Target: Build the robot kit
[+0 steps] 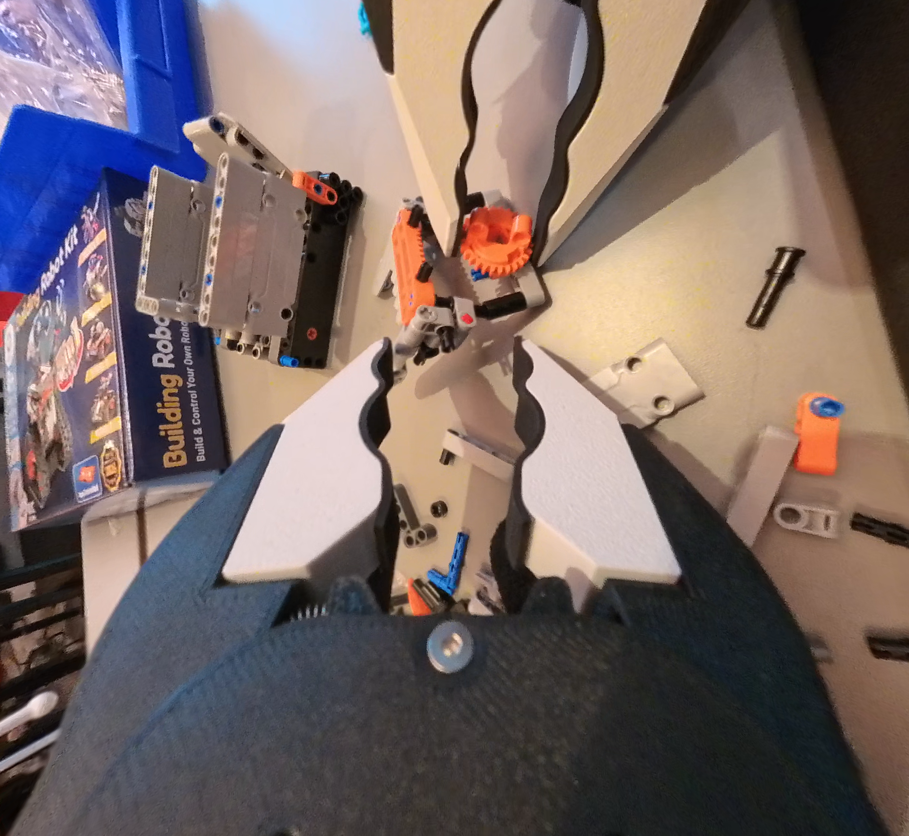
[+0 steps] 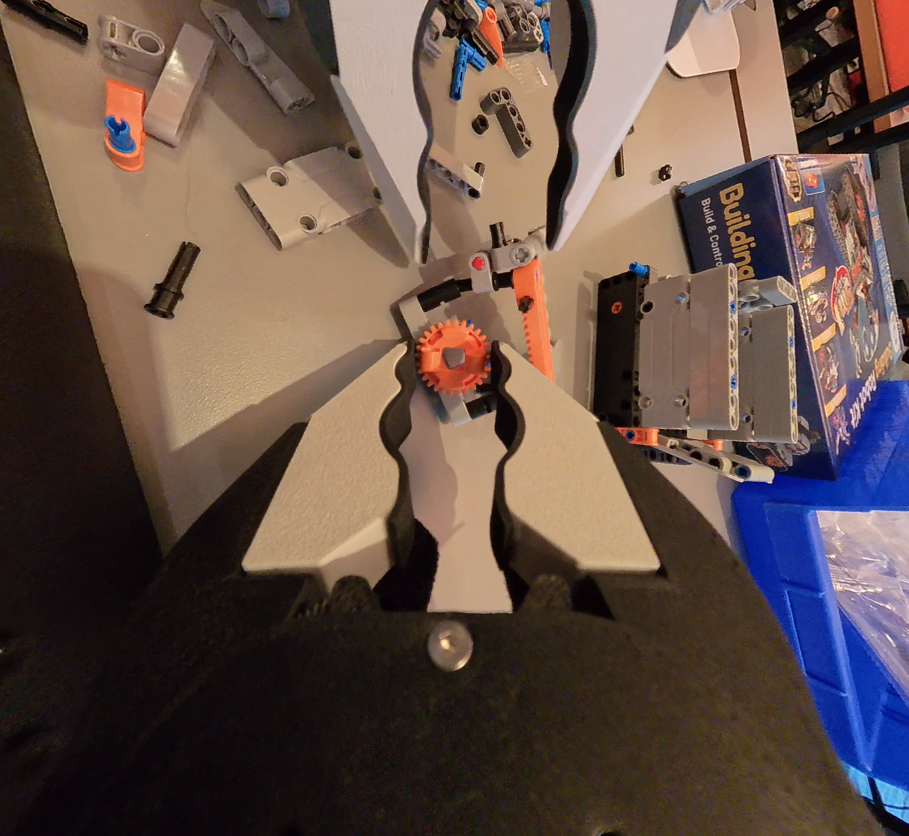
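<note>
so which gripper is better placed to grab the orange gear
Right. The right gripper already has its jaws on either side of the orange gear, apparently touching its teeth. The left gripper is open and stands short of the assembly, at its grey linkage end, with the gear beyond.

- The left claw (image 1: 455, 355) is built on a broad, dark blue-black body with a finely ribbed, printed-looking surface.
- A single round silver screw is set in the middle of that body, just behind the fingers.
- Two pale grey, wedge-shaped fingers (image 1: 315, 483) are fitted, each lined along its inner edge with a dark, wavy pad.
- The right claw (image 2: 450, 360) is made to the same pattern, with a black textured body, a silver screw, pale grey fingers (image 2: 339, 483) and black scalloped pads.
</note>
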A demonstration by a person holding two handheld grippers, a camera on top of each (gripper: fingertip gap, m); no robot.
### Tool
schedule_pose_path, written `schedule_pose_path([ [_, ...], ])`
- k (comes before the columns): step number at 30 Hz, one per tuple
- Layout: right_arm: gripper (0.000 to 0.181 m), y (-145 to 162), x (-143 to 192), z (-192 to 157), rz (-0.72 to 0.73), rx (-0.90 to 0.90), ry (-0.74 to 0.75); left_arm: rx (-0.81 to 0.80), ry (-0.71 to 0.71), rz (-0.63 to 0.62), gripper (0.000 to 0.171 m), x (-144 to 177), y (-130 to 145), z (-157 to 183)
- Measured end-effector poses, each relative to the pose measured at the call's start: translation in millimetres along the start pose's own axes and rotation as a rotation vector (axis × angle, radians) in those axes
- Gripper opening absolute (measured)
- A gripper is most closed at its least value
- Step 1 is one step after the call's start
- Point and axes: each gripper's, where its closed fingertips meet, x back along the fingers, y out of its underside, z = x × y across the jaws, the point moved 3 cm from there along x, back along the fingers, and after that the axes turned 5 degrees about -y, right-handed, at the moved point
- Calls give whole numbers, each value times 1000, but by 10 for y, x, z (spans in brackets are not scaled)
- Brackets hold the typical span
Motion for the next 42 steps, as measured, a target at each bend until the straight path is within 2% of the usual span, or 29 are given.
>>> schedule_pose_path([
  [4,28,9,-11,0,-5,-5,-4,-47,-28,-2,44,-9,-32,-17],
  [8,28,7,-9,4,-1,-12,-5,-66,-32,2,28,-28,-70,-40],
  [10,28,11,-10,3,-3,-14,-6,-64,-45,-12,26,-63,-53,-43],
  [22,28,48,-7,24,-30,-43,8,122,-33,12,25,-136,-19,-61],
  [30,28,43,-4,56,-81,5,91,225,-13,40,24,-122,-25,-99],
  [42,27,41,-20,53,-103,-31,99,135,-101,-23,24,-113,-24,-62],
])
